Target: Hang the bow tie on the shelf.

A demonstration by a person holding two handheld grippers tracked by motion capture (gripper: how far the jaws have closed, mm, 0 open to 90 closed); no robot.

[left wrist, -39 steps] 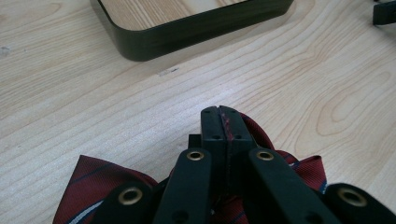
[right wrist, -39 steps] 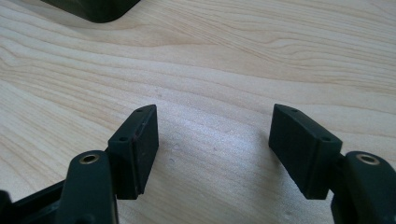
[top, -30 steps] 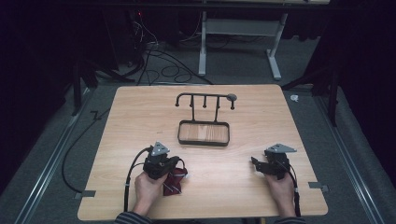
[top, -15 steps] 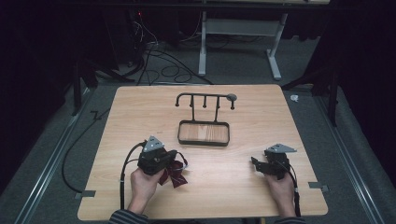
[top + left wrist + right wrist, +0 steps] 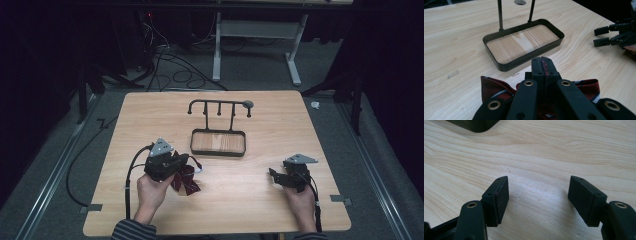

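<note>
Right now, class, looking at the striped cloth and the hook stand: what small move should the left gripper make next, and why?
Probably lift the left gripper a little and carry it toward the stand. Its jaws are shut on the red striped cloth, which hangs onto the table just short of the stand's tray. The right gripper rests open and apart, holding nothing, so the left one seems the one to move.

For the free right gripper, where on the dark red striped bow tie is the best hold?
Probably the loop of the bow tie that sticks out toward the right gripper, approached low from that side. The left gripper is shut on the middle, so the wings are free; the open right gripper could close across the flat fabric.
</note>
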